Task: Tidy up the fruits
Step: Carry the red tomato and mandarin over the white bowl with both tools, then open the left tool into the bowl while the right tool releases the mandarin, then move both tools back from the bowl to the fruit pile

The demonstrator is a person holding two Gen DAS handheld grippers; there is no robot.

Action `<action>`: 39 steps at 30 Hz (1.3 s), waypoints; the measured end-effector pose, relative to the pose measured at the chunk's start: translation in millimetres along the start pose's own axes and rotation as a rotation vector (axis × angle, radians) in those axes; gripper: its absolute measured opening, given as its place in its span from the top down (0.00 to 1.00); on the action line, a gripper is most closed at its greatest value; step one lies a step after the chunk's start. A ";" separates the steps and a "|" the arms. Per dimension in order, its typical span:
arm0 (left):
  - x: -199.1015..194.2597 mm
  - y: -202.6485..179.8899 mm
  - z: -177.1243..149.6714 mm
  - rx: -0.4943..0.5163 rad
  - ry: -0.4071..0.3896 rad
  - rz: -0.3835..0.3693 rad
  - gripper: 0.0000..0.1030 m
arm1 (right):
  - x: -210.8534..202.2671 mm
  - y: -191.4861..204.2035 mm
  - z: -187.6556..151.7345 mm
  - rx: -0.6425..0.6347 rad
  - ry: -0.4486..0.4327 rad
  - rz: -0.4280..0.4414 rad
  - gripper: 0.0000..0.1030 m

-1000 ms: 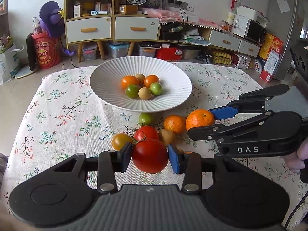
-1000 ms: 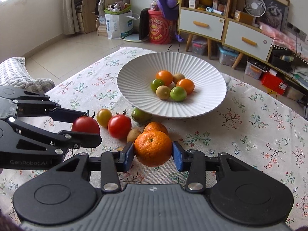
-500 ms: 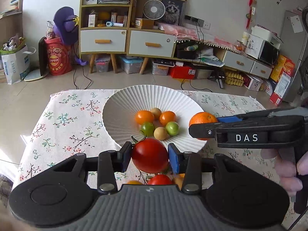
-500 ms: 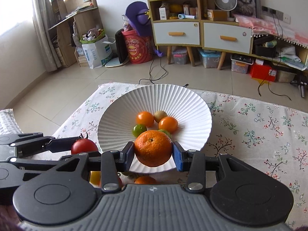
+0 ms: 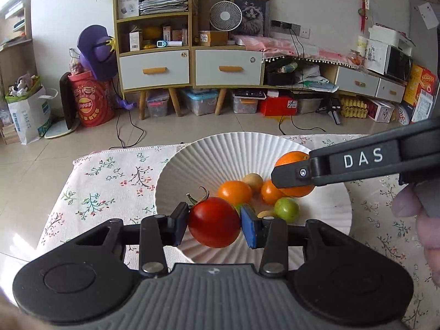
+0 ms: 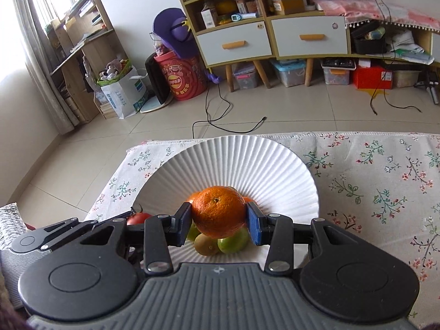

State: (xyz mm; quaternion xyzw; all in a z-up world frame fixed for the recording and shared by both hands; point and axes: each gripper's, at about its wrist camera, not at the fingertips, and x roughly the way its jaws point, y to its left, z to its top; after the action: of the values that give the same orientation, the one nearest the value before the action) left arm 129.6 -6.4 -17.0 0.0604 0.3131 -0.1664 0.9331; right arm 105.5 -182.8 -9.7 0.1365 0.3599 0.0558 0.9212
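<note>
My left gripper (image 5: 214, 224) is shut on a red tomato (image 5: 214, 222) and holds it above the near left part of the white ribbed plate (image 5: 192, 162). My right gripper (image 6: 218, 224) is shut on an orange mandarin (image 6: 218, 213) above the plate's (image 6: 247, 159) middle. In the left wrist view the mandarin (image 5: 293, 159) shows behind the right gripper's black finger. In the plate lie small orange (image 5: 234, 192), green (image 5: 286, 209) and tan (image 5: 253, 180) fruits. The right wrist view shows the tomato (image 6: 139, 218) at lower left.
The plate stands on a floral tablecloth (image 5: 110, 176) near the table's far edge (image 6: 357, 134). Beyond is tiled floor with cables, cabinets and boxes. A hand (image 5: 423, 220) holds the right gripper at the right of the left wrist view.
Both grippers have lifted their fruits off the cloth and moved forward over the plate. The loose fruits on the cloth have dropped out of view.
</note>
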 end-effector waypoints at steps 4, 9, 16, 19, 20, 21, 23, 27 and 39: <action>5.3 7.4 -2.0 -0.010 -0.008 0.010 0.67 | 4.5 5.8 -2.1 -0.026 0.011 -0.003 0.62; 7.0 10.3 -0.6 -0.046 -0.024 0.002 0.67 | 8.5 8.5 -1.5 -0.043 0.013 -0.010 0.62; 7.9 9.2 1.4 -0.049 -0.043 -0.017 0.66 | 8.7 8.7 -1.5 -0.049 0.016 -0.014 0.62; 6.1 9.9 3.3 -0.047 -0.047 -0.010 0.63 | 7.9 7.5 -0.6 -0.041 0.014 -0.005 0.60; 4.8 10.1 3.8 -0.047 -0.048 -0.008 0.60 | 7.0 7.5 -0.2 -0.040 0.012 -0.002 0.59; 5.0 10.8 4.5 -0.047 -0.047 -0.005 0.57 | 6.2 8.3 0.2 -0.040 0.008 -0.006 0.59; 3.7 11.5 5.3 -0.044 -0.041 0.005 0.51 | 3.9 8.7 0.1 -0.039 0.002 -0.008 0.58; -0.6 14.6 7.4 -0.041 -0.020 0.018 0.37 | -2.7 8.1 0.1 -0.034 -0.006 -0.013 0.51; -27.9 13.6 5.0 0.000 0.022 0.009 0.13 | -30.1 7.7 -6.8 -0.047 -0.020 -0.023 0.33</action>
State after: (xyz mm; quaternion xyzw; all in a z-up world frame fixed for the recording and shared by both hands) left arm 116.3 12.9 4.0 0.0634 0.3230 -0.1617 0.9303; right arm 78.8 -180.1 7.3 0.1113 0.3509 0.0523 0.9283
